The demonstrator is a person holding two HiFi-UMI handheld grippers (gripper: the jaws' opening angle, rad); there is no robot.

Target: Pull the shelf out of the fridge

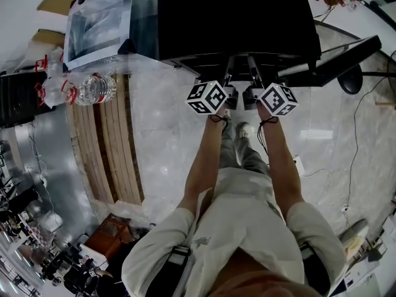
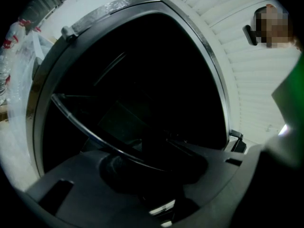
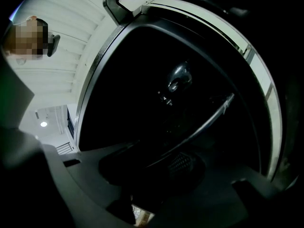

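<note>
While both my arms reach into the black fridge point(image 1: 235, 17) at the top centre of the head view, my left tool point(image 1: 229, 73) and right tool point(image 1: 253, 73) sit side by side. Each has its jaws narrow on the front edge of the shelf point(image 2: 95, 137), which lies inside the dark cabinet. Its door point(image 1: 334, 57) hangs open at upper right. At upper left, beside the fridge, is a clear panel point(image 1: 102, 17), with water bottles point(image 1: 93, 90) and a wooden pallet point(image 1: 111, 147) below it on the floor point(image 1: 161, 110).
</note>
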